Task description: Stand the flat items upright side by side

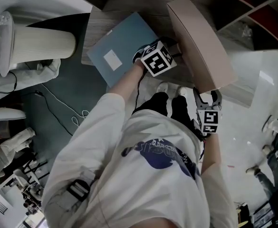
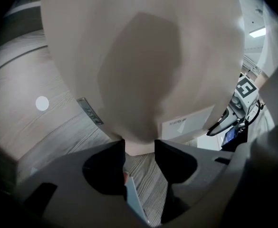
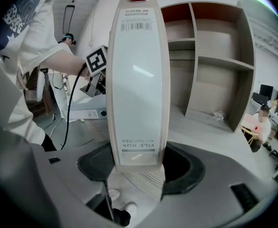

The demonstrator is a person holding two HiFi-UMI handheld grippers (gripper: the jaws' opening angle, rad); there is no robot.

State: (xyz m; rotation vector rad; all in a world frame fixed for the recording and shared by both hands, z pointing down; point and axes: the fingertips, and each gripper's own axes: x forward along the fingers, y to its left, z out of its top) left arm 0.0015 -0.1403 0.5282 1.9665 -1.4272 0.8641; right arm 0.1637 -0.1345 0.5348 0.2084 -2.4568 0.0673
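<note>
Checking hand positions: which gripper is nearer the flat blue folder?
Left. The left gripper is beside the blue folder; the right gripper holds the near end of the beige file box.

Both arms reach forward. The left gripper (image 1: 173,46) and right gripper (image 1: 206,96) slant downward, each with jaws clamped on the box (image 1: 200,42).

The hand-held gripper (image 3: 139,163) clamps the beige file box (image 3: 138,80) — spine facing, label upside-down.
</note>
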